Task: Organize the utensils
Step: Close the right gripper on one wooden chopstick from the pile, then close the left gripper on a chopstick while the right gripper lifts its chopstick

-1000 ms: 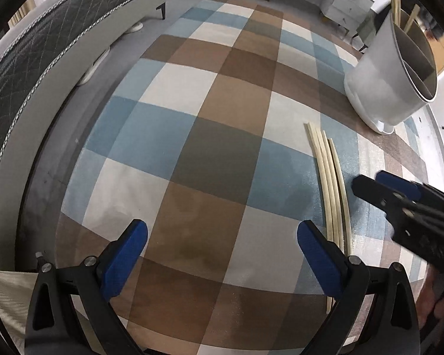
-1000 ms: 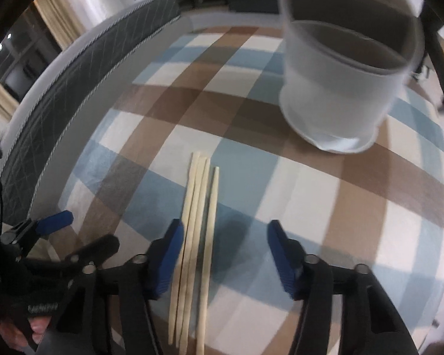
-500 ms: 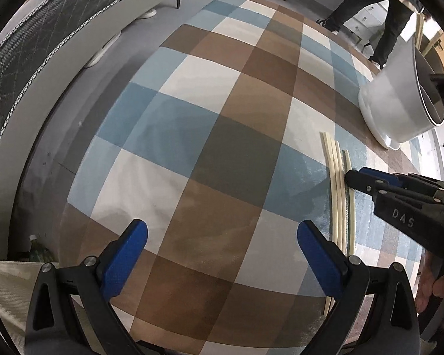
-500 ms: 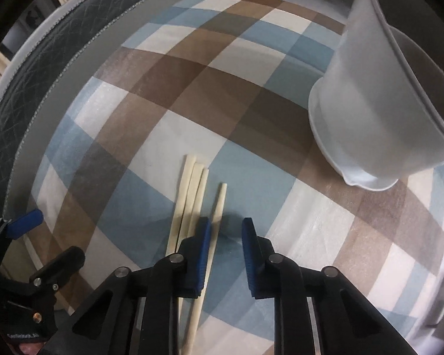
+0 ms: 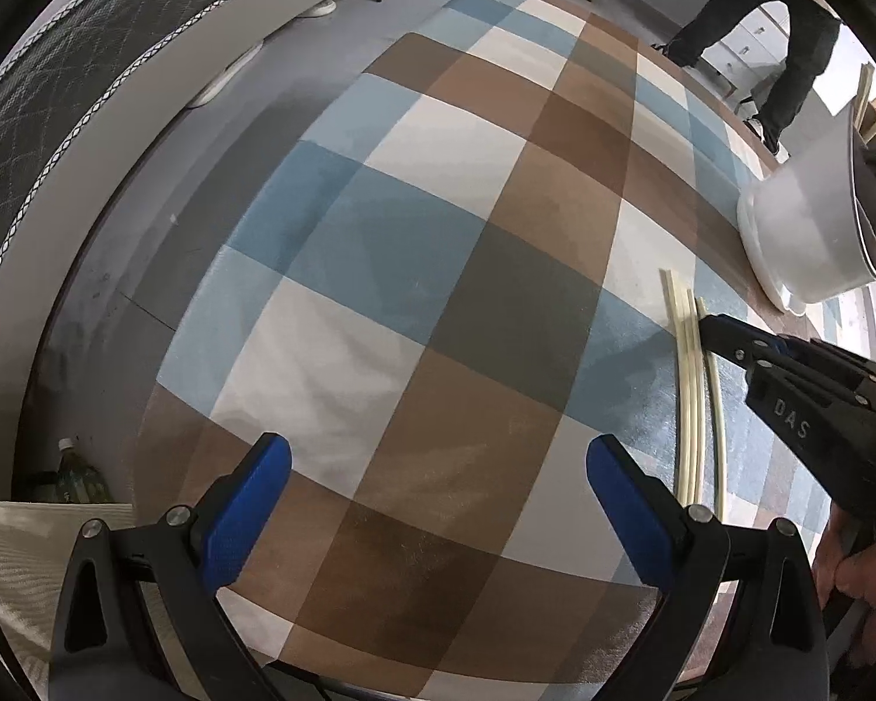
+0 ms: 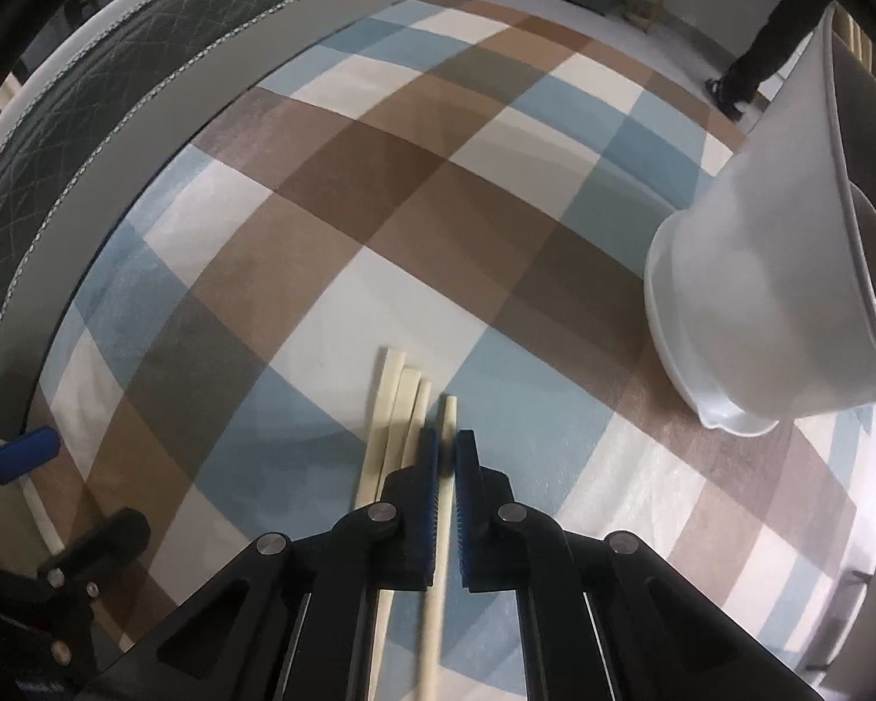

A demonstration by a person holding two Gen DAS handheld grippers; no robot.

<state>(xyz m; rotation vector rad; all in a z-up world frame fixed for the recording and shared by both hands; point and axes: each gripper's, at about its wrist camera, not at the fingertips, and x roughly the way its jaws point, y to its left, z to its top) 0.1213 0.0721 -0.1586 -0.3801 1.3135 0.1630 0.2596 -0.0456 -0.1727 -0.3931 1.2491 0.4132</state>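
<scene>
A white utensil holder [image 6: 753,292] stands on the checkered surface [image 5: 414,315]. The right gripper [image 6: 447,461] clamps one pale chopstick [image 6: 448,409] beside three others [image 6: 394,409]; the left gripper [image 5: 438,490] gapes wide.

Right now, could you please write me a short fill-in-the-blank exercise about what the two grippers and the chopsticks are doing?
1. The right gripper is closed on a single ____.
2. Beside the held stick, ____ more chopsticks lie on the checked cloth.
3. The left gripper is ____ and holds nothing.
4. The white holder stands to the ____ of the chopsticks.

Answers: chopstick; three; open; right
</scene>
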